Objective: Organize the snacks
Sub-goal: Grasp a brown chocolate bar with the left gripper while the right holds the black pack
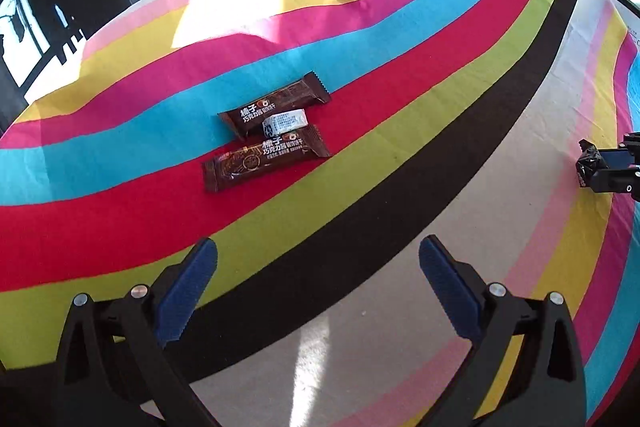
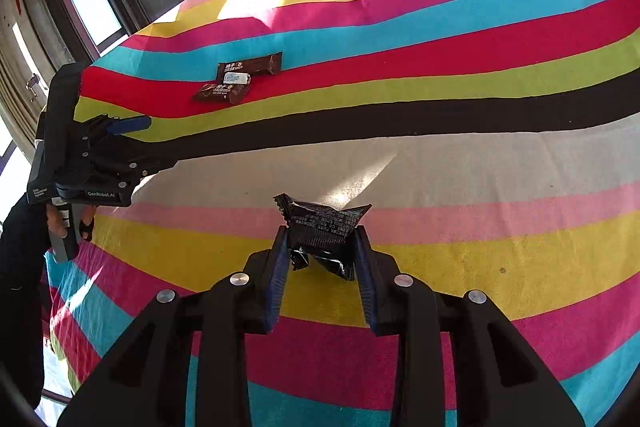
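Right gripper [image 2: 322, 247] clamps a crumpled black snack wrapper [image 2: 324, 227] between its blue pads, above the striped tablecloth [image 2: 480, 155] on the worktop. Left gripper [image 1: 318, 267] gapes wide w/ nothing in it. Two brown choc biscuit bars [image 1: 276, 103] [image 1: 266, 157] lie side by side on the red and blue stripes — a small white candy [image 1: 285, 121] between them, touching both.

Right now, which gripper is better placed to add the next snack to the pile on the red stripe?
Right. The right gripper is already shut on a black wrapper and only has to carry it to the brown bars. The left gripper is open and holds nothing.
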